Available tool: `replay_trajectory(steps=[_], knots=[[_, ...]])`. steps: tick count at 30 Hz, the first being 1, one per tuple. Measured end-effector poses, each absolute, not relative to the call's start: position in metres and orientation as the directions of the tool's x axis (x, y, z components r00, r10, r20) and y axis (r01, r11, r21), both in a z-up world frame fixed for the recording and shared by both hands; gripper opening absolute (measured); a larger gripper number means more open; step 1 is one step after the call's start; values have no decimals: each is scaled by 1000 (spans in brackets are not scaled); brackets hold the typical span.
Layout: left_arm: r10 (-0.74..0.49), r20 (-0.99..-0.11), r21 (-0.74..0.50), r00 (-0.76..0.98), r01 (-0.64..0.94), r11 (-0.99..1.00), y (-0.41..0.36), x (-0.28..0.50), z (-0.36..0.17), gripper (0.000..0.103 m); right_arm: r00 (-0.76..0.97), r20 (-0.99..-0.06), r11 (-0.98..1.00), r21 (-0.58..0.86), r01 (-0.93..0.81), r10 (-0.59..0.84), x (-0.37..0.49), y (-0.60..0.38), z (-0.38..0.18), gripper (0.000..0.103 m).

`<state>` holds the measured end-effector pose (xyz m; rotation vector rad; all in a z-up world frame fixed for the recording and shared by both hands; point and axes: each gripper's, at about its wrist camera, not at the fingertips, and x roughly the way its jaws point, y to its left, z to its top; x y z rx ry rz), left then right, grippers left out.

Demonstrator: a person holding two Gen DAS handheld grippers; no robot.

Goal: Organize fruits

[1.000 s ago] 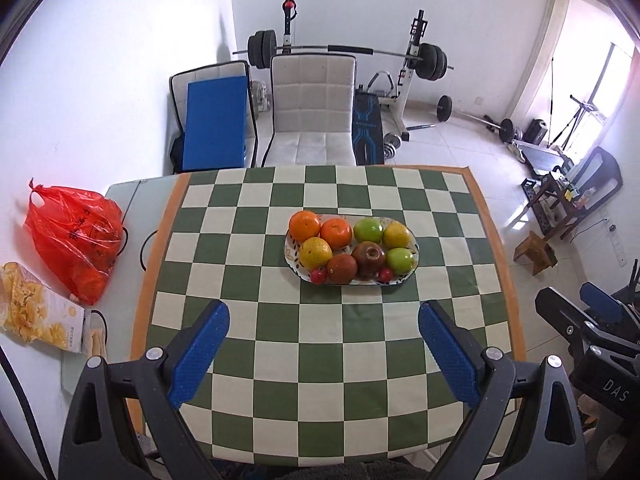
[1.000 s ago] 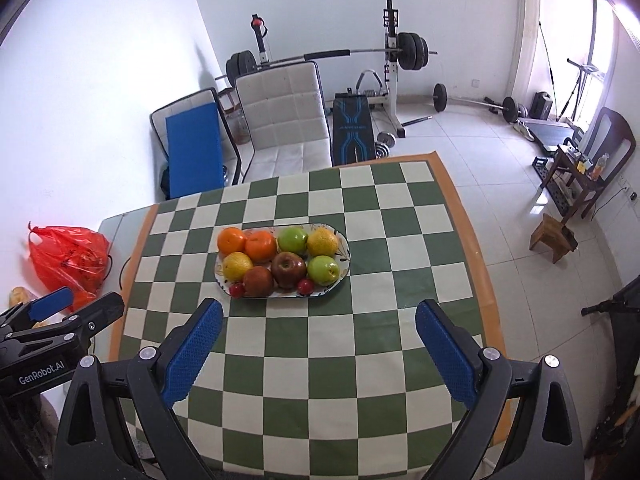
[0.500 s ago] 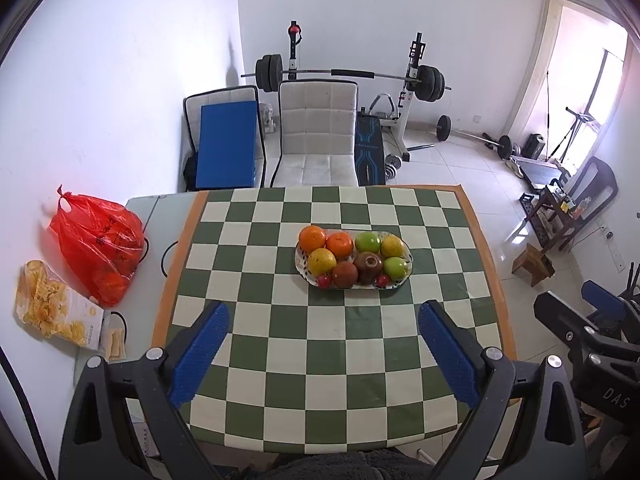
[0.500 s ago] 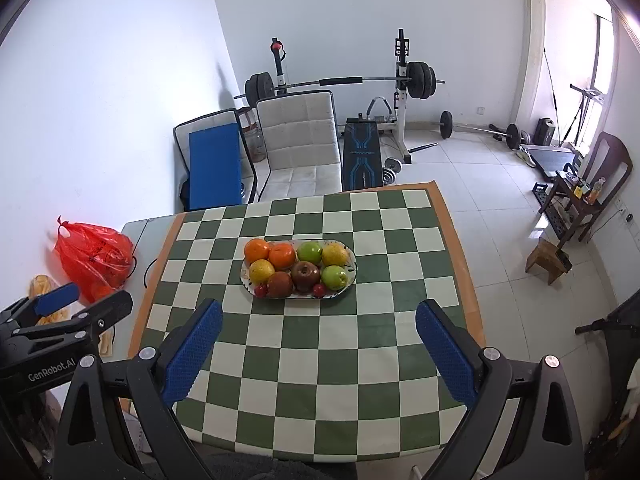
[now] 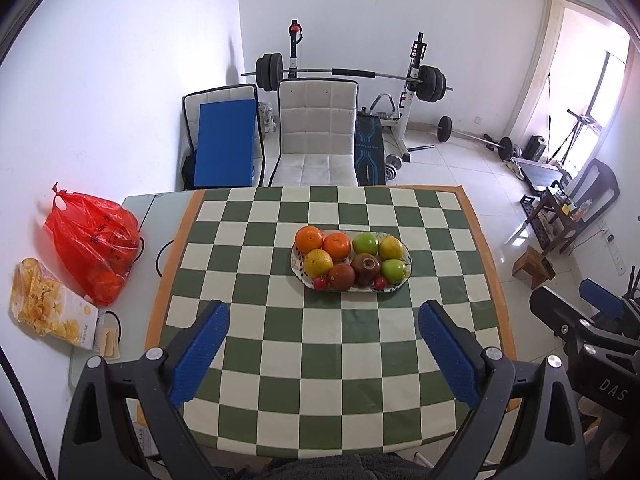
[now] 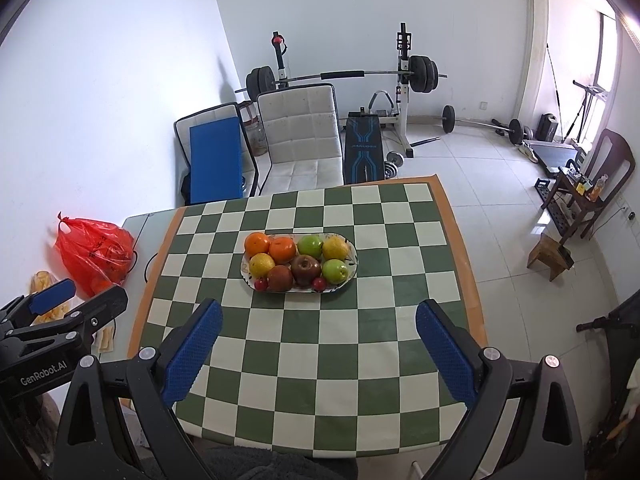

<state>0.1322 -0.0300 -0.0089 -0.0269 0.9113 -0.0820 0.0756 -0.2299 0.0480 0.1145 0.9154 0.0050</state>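
Plate (image 5: 406, 258) mid-table; both tools wide, well short.

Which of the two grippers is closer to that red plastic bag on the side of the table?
Left. The left gripper hangs right beside the red bag, just in front of it. The right gripper is over the checkered cloth, well off to the bag's right.
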Motion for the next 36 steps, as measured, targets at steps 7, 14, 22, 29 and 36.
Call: replay_trajectory(steps=[7,14,22,29,36], knots=[[-58,-798,-32,600,55,998,-36,169,-36,102,610,-792,994,82,66,25,113,-236,19,99],[-49,-823,-32,566,40,999,-36,196,-63,102,597,-802,994,70,79,9,148,-241,-11,99],[-32,-826,-13,563,37,999,-36,210,-74,102,582,-813,995,55,80,-1,171,-242,-36,99],[-27,-829,-7,559,39,999,-35,212,-77,102,570,-822,995,53,83,-3,179,-241,-48,99],[-26,-830,-3,558,43,999,-34,212,-78,102,566,-824,995,57,83,0,178,-241,-49,99]])
